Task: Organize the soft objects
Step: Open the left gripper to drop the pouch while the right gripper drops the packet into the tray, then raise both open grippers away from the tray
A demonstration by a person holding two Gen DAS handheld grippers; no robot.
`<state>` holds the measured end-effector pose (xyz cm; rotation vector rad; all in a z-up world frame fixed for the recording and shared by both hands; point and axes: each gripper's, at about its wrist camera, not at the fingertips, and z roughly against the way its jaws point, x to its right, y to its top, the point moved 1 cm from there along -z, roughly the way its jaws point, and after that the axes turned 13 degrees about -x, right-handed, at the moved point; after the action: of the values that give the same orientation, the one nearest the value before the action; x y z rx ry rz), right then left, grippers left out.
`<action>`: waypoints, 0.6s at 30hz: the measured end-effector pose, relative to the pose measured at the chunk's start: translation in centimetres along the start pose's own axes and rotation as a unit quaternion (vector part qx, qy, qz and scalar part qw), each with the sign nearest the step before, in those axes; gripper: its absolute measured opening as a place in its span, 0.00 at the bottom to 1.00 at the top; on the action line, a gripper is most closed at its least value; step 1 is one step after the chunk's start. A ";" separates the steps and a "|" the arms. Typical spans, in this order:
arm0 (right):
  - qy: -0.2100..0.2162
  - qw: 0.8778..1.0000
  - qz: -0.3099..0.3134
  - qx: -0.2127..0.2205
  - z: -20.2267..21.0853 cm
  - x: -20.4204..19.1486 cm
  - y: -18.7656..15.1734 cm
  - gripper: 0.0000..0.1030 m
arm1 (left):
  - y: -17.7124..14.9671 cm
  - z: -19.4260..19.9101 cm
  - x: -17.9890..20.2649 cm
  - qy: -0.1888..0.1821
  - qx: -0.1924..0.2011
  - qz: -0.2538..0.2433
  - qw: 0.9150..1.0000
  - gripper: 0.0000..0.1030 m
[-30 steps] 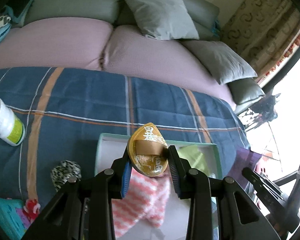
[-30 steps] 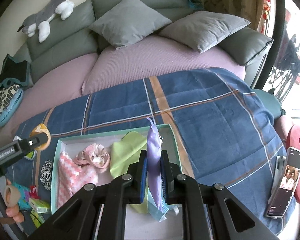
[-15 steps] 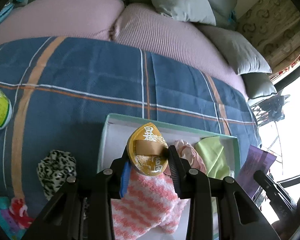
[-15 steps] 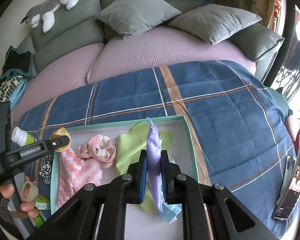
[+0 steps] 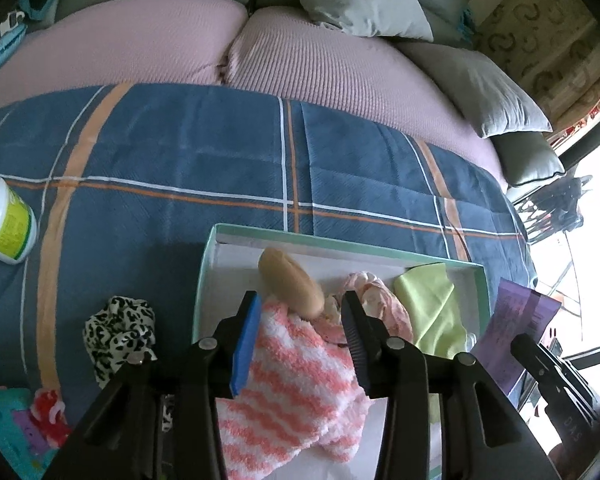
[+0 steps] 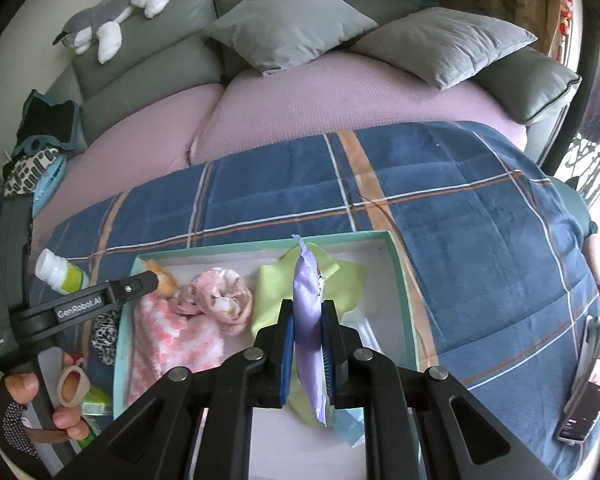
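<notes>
- A grey sofa with purple seat covers (image 6: 300,96) fills the upper frame; a blue plaid blanket (image 6: 460,216) covers the front, with a teal-rimmed white box (image 6: 400,272) at lower centre.
- The left gripper (image 5: 300,308) stands with jaws spread wide and empty over the box's left end; the golden squishy toy (image 5: 292,280) lies loose just beyond the tips, leaning on the pink-striped fuzzy cloth (image 5: 300,376). It could roll off that soft heap, or be knocked by a jaw on withdrawal.
- The right gripper (image 6: 307,340) is clamped on a lilac pouch (image 6: 309,320) that hangs edge-on above the green cloth (image 6: 276,300). The grip looks thin, so the pouch may slip early or snag the box rim.
- The leopard scrunchie (image 5: 118,332) waits outside the box, lower left, beside a white bottle (image 5: 4,220) that a reaching jaw could bump.
</notes>
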<state>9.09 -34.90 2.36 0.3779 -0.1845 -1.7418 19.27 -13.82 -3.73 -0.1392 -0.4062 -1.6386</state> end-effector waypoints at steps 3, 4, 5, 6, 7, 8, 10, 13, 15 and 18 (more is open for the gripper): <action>0.000 1.000 0.004 -0.001 0.0 -0.2 0.0 0.14 | -0.2 0.4 0.4 0.008 0.000 -0.005 1.000 0.49; -0.004 1.000 0.006 -0.002 -0.1 -0.2 0.0 0.14 | -0.2 0.5 0.5 0.010 0.000 -0.007 1.000 0.50; -0.010 1.000 0.007 -0.002 -0.1 -0.2 0.0 0.14 | -0.3 0.6 0.5 0.011 0.001 -0.008 1.000 0.50; -0.014 1.000 0.006 -0.001 -0.1 -0.1 0.0 0.14 | -0.3 0.8 0.6 0.014 0.001 -0.009 1.000 0.52; -0.017 1.000 0.006 -0.001 0.0 -0.1 0.0 0.14 | -0.4 0.8 0.7 0.015 0.002 -0.010 1.000 0.53; -0.021 1.000 0.006 -0.001 0.0 -0.1 0.0 0.14 | -0.4 0.9 0.8 0.018 0.003 -0.011 1.000 0.59; -0.029 1.000 0.010 -0.001 -0.1 -0.1 0.0 0.25 | -0.4 1.1 0.9 0.027 0.005 -0.013 1.000 0.64; -0.048 0.999 0.018 0.000 -0.1 -0.3 0.1 0.62 | -0.5 1.3 1.1 0.039 0.007 -0.017 0.999 0.64; -0.066 0.997 0.026 0.005 -0.1 -0.5 0.1 0.67 | -0.4 1.3 1.1 0.044 0.009 -0.017 0.999 0.70; -0.084 0.996 0.042 0.003 -0.3 -0.9 0.1 0.77 | -0.4 1.5 1.2 0.062 0.020 -0.017 0.998 0.85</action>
<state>9.42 -34.01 2.23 0.2247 -0.3215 -1.6899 18.53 -14.38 -2.04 -0.0008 -0.3489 -1.6621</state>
